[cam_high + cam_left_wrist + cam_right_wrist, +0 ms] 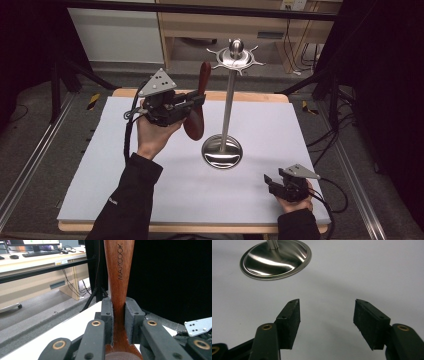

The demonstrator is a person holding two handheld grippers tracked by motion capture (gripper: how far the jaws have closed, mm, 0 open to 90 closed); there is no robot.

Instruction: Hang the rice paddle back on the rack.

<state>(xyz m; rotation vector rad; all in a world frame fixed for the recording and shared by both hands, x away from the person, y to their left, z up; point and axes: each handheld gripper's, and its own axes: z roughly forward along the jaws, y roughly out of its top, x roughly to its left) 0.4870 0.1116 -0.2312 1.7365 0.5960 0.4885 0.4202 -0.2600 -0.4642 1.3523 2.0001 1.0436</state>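
The left gripper (192,104) holds a wooden spoon (198,107) above the far left part of the table (110,165), its jaws clamped on the narrow neck where handle meets bowl. The spoon stands nearly upright, its long axis vertical: the handle points up with a slight lean to the right, the oval bowl hangs below. Its wood is smooth, reddish brown, with "MAXCOOK" stamped along the handle (119,267). Just to the right stands a polished steel rack (227,107): a round dished base, a slim straight pole, a ring of small hooks under a ball top. The right gripper (268,181) rests at the near right, jaws wide apart with nothing between them.
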